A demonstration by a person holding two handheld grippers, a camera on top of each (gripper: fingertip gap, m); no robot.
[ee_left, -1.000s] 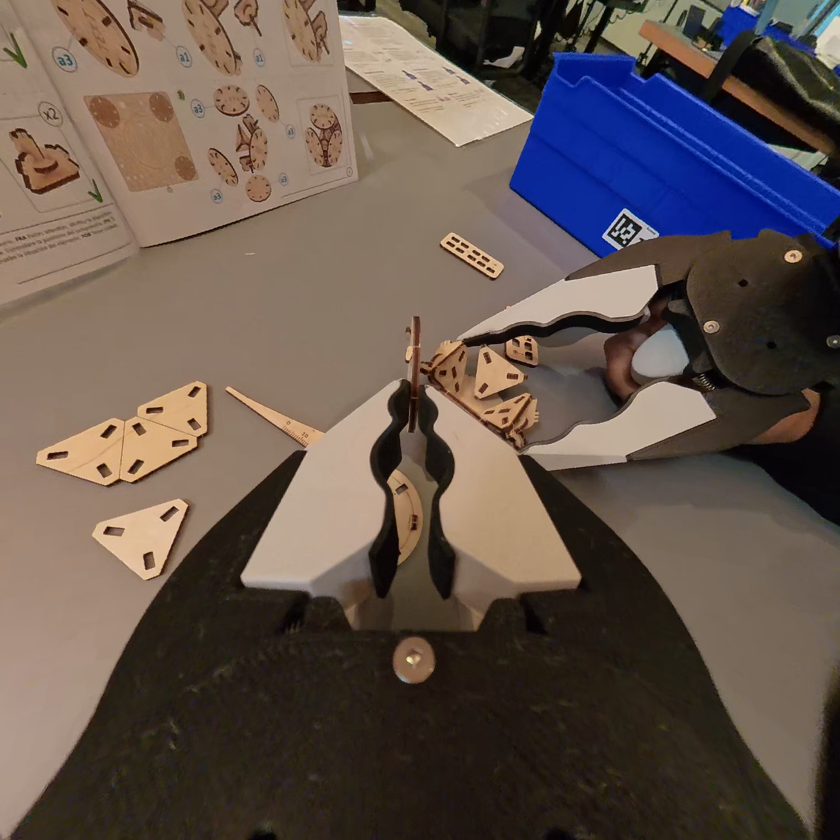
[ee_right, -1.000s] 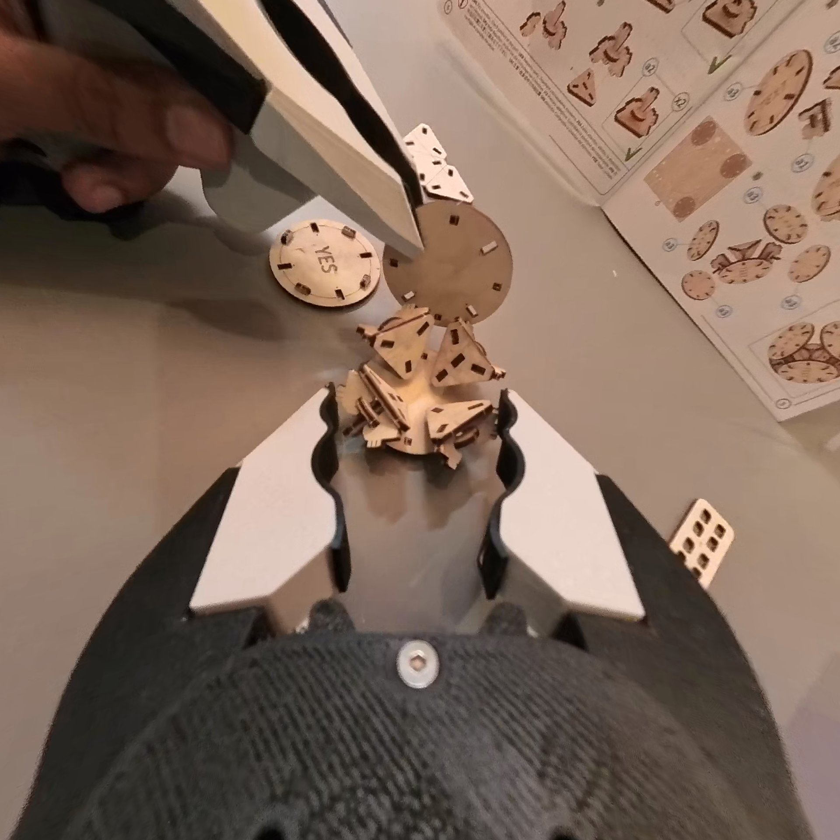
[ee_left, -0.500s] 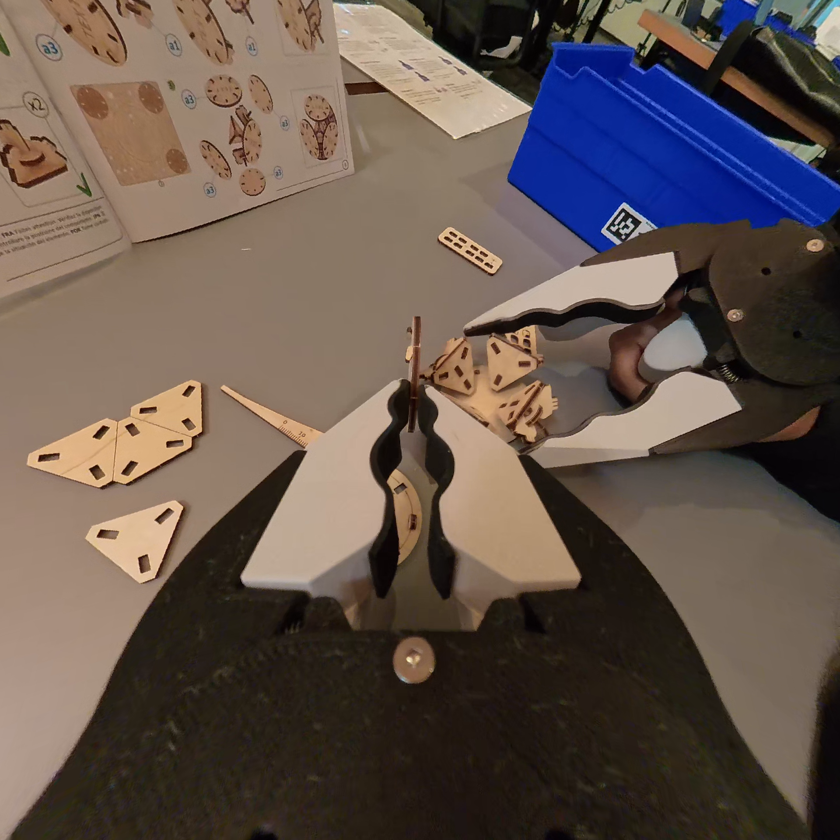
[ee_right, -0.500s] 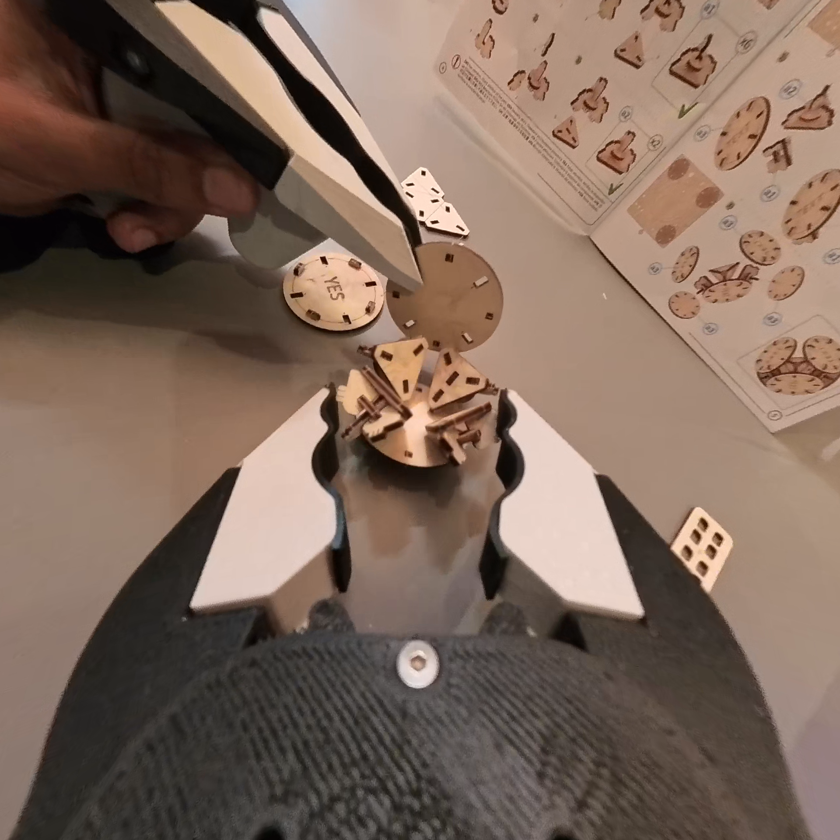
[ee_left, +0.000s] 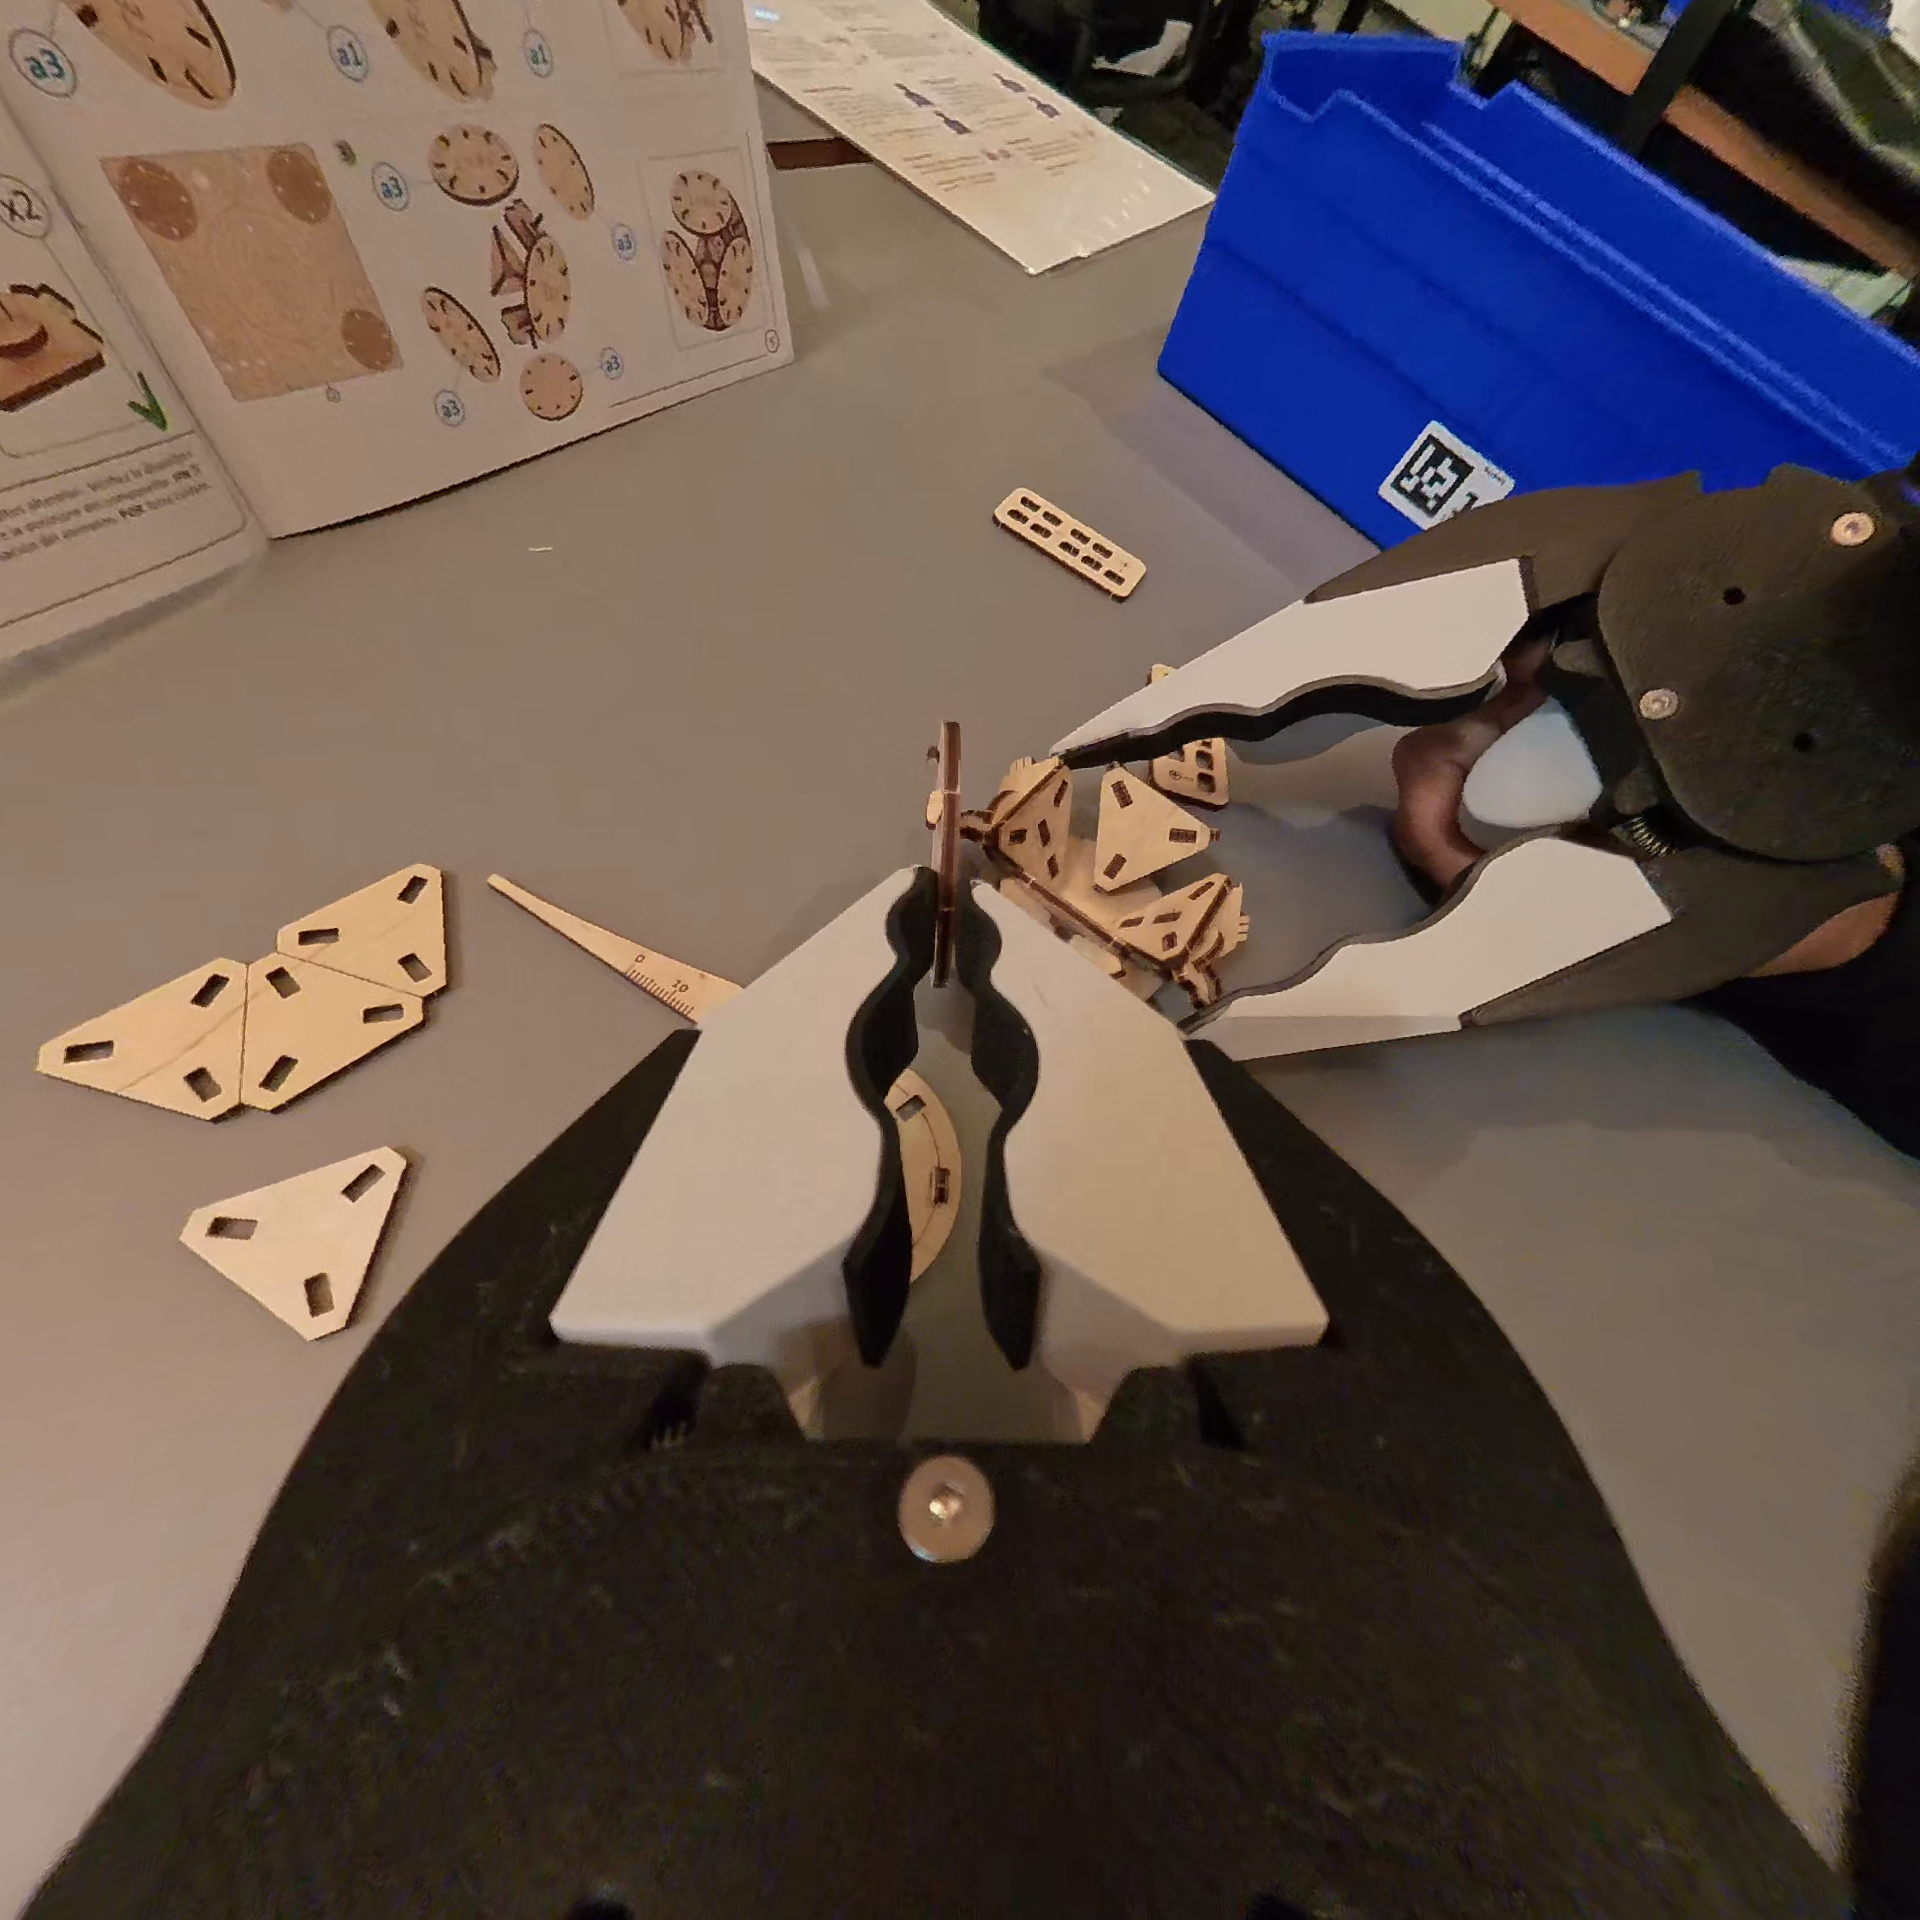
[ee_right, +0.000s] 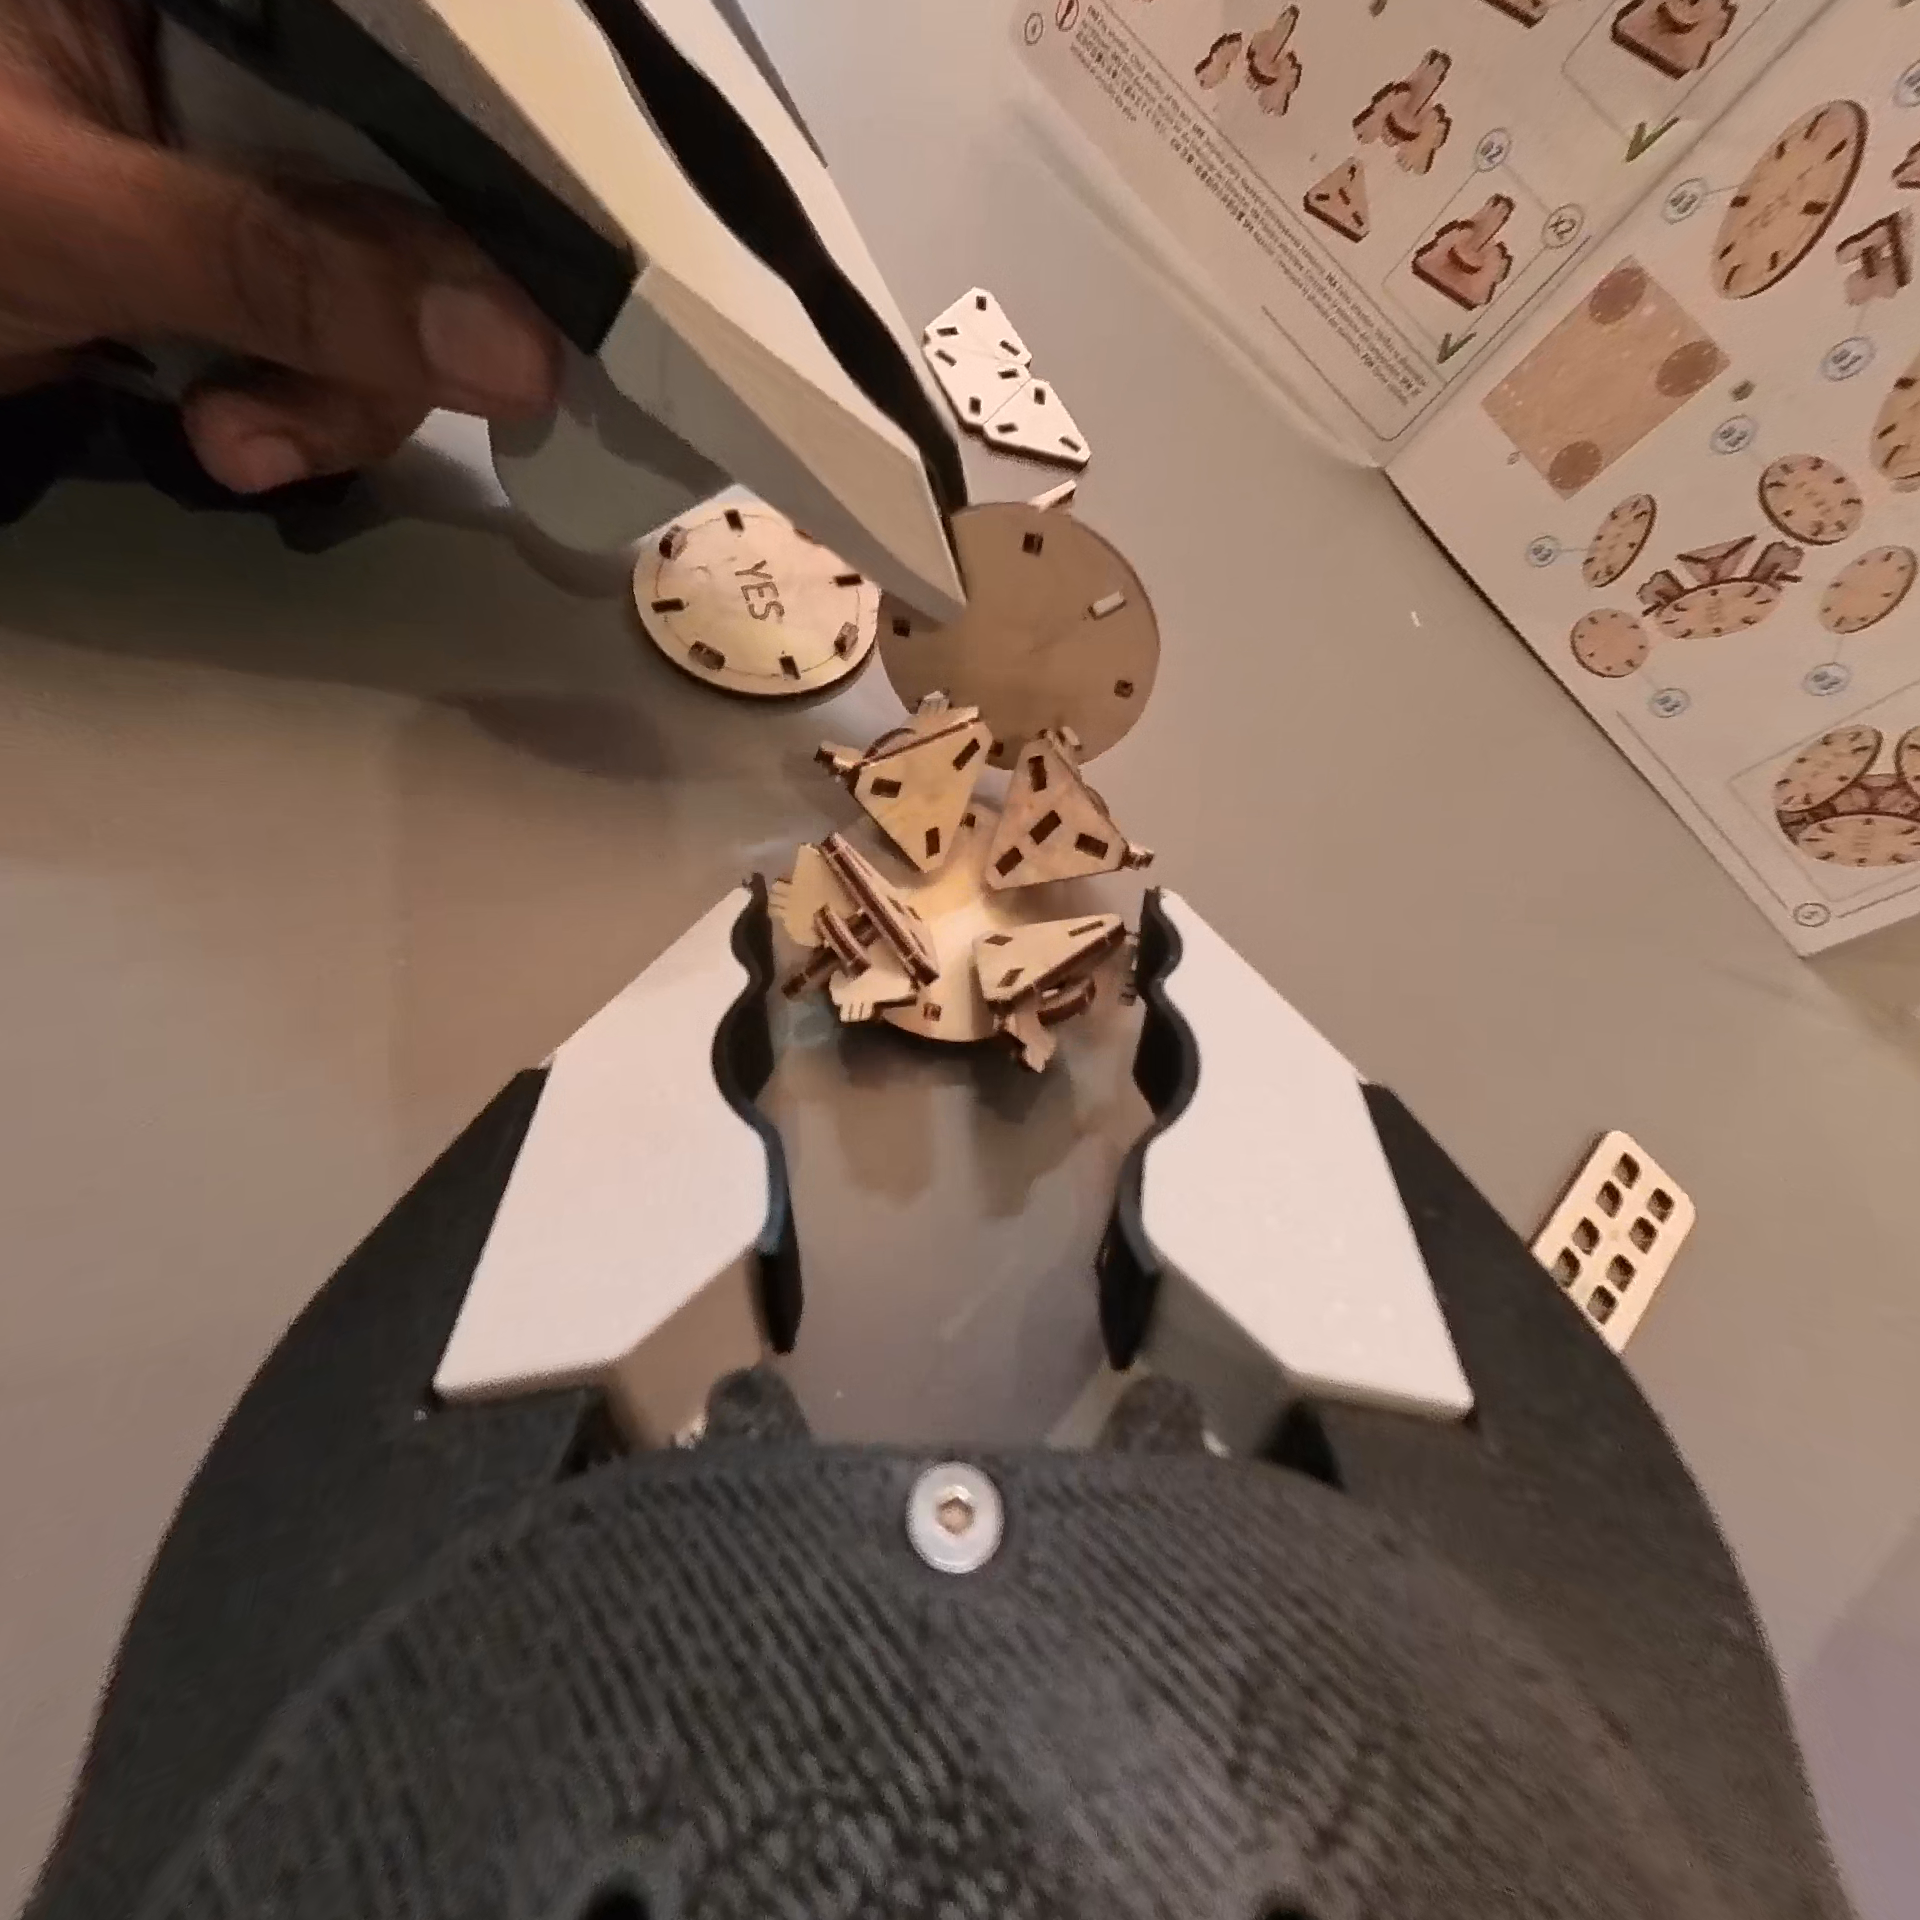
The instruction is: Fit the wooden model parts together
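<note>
Grey tabletop [ee_left: 727,665]: left gripper [ee_left: 943,914] pinches upright wooden disc [ee_right: 1023,634]; right gripper [ee_right: 951,935] spread, flanking wooden triangle assembly [ee_right: 956,894].

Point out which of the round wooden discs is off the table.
The plain slotted disc, pinched on edge by the left gripper beside the wooden assembly. The other loose disc, bearing engraved letters, lies flat on the table.

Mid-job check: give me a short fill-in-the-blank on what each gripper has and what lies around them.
1. The left gripper is shut on a wooden ____, held on edge.
2. The right gripper's jaws stand ____ around the wooden assembly.
3. The bin beyond the right gripper is ____.
4. Another disc lies ____ on the table.

Missing words: disc; open; blue; flat
</note>
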